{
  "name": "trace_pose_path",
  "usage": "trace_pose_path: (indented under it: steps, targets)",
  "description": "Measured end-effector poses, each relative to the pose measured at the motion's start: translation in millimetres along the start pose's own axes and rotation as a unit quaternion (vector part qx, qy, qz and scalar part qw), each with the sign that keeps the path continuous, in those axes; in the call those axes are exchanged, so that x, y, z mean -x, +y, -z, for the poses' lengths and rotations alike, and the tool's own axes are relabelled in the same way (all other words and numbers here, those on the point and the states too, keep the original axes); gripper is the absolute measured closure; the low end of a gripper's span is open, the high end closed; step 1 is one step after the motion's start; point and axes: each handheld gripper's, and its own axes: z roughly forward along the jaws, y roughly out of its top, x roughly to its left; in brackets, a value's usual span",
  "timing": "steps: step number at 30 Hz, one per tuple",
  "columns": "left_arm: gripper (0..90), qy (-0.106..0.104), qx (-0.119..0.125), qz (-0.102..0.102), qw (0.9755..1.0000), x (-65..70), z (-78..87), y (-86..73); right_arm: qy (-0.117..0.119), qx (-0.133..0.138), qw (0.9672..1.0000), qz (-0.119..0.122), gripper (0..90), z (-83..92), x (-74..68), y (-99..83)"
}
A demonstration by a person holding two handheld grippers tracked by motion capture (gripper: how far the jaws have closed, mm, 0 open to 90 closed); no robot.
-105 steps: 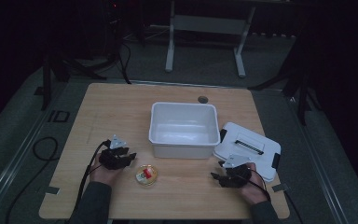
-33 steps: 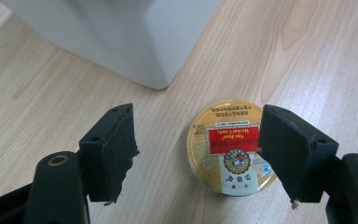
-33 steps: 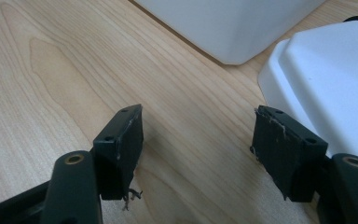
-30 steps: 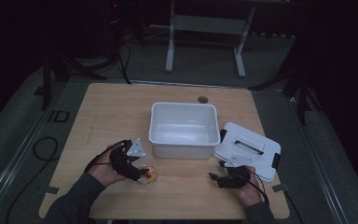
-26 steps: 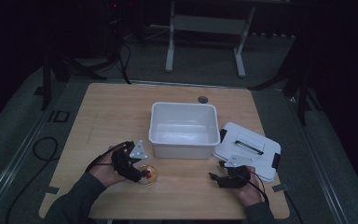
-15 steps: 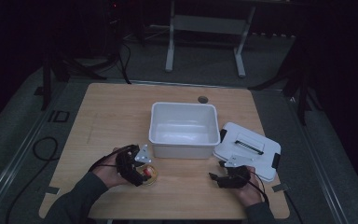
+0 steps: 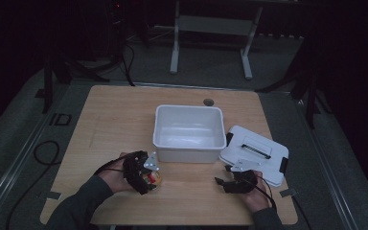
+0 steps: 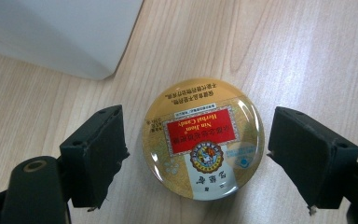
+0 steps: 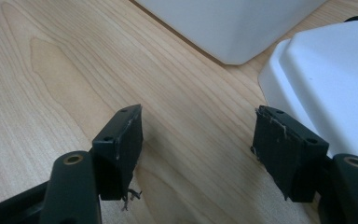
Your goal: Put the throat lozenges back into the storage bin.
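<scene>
A round gold candy tin (image 8: 203, 140) with a red label lies flat on the wooden table, just in front of the white bin's near left corner. My left gripper (image 8: 200, 151) points down over the tin (image 7: 155, 178). Its jaws have just been opening, and they now stand on either side of the tin with a gap on each side. In the high view the left gripper (image 7: 143, 173) sits at the front left in a hand. My right gripper (image 9: 198, 144) rests open on the table at the front right (image 7: 224, 182), with nothing between its fingers.
A white plastic bin (image 7: 189, 109) stands in the middle of the table, its corner showing in both gripper views (image 8: 51, 32) (image 9: 233, 23). Its white lid (image 7: 254, 153) lies to the right, close beside the right gripper (image 9: 335, 84). A small dark disc (image 7: 209, 101) lies behind the bin.
My left hand has moved right, from beside the tin to over it, and the gripper now covers most of it in the high view. The right hand has stayed still.
</scene>
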Motion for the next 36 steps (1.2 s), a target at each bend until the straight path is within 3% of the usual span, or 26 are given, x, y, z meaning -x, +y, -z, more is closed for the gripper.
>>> trace_pose_path:
  steps: [12,18,25,36]
  targets:
    - [8.0,-0.014,-0.031,-0.004,0.9994,1.1,-12.5,4.3,0.000,0.000,1.0000,0.000,32.5,0.0,0.0,0.0]
    - [7.9,-0.016,-0.032,-0.003,0.9994,-0.3,-16.1,4.8,0.000,0.000,1.0000,0.001,32.4,0.0,0.0,0.0]
    - [9.1,-0.017,-0.052,-0.014,0.9984,-0.8,-22.6,4.5,0.001,0.000,1.0000,0.001,32.2,0.0,0.0,0.0]
    - [14.4,-0.035,-0.071,-0.024,0.9966,-1.7,-28.2,6.9,0.001,0.000,1.0000,0.001,32.0,-0.1,0.0,0.0]
